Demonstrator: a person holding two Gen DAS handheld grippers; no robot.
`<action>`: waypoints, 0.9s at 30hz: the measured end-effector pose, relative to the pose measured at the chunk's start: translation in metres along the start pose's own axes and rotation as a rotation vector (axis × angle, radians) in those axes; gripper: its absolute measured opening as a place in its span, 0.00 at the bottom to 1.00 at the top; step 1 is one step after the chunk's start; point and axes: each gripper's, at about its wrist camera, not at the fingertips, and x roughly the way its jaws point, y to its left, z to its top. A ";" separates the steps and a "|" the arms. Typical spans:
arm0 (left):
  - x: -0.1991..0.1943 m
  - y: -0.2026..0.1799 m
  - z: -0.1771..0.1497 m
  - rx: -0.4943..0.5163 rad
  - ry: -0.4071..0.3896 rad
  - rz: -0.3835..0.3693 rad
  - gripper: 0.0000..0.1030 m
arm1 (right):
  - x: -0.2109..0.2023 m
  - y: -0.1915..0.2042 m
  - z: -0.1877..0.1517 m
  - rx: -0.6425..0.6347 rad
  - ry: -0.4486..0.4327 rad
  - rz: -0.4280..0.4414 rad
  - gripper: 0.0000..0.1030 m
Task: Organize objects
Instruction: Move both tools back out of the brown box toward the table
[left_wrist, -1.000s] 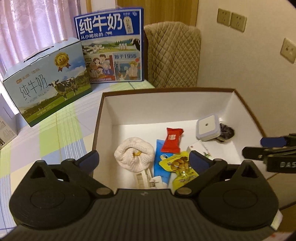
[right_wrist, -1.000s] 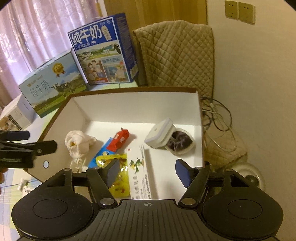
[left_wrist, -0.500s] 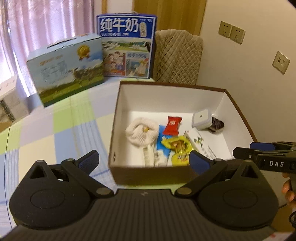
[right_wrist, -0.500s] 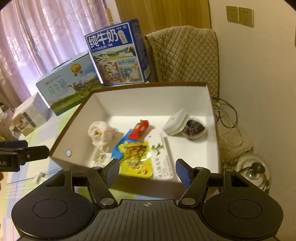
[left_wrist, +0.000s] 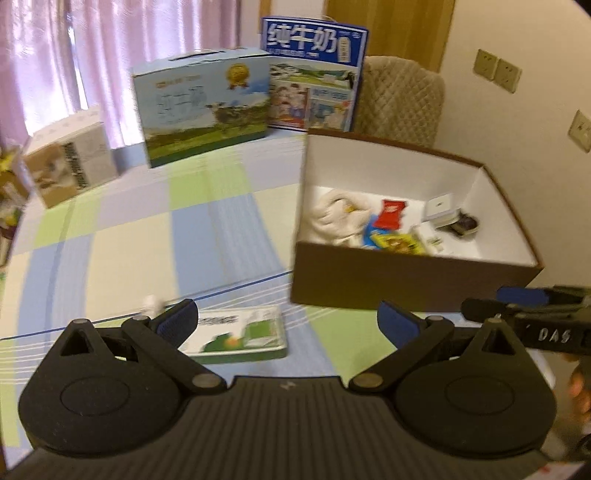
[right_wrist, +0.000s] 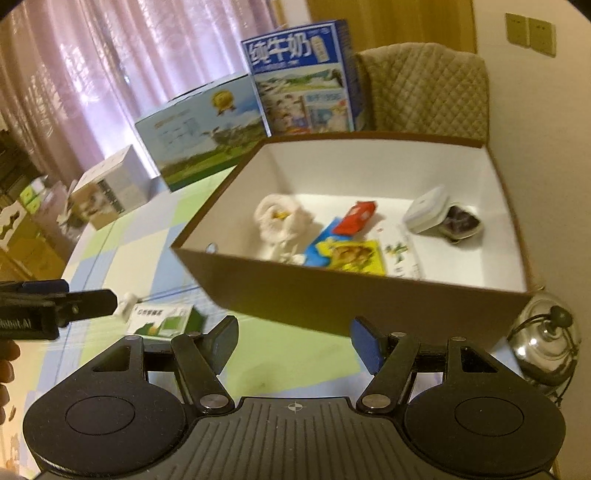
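Snacks and a rolled white cloth lie inside the brown cardboard box with white lining on the checked tablecloth. A flat green-and-white packet lies nearer, left of it. Left gripper and right gripper hover released, grasping nothing.

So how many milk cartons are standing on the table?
2: a light blue milk carton lying lengthwise near the curtain, and a dark blue milk carton upright behind it. More may be out of view.

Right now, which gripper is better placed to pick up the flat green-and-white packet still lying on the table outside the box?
Probably the left gripper: open, and the packet lies just ahead, partly between its fingers. The right gripper is also open, but sits in front of the box, with the packet off to its left.
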 end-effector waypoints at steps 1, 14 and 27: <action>-0.002 0.003 -0.005 -0.004 -0.003 0.012 0.99 | 0.002 0.003 -0.002 0.001 0.004 0.003 0.63; -0.002 0.048 -0.052 -0.106 0.035 0.122 0.99 | 0.025 0.043 -0.019 -0.050 0.048 0.048 0.63; 0.028 0.087 -0.078 -0.183 0.112 0.184 0.99 | 0.075 0.095 -0.024 -0.226 0.062 0.151 0.63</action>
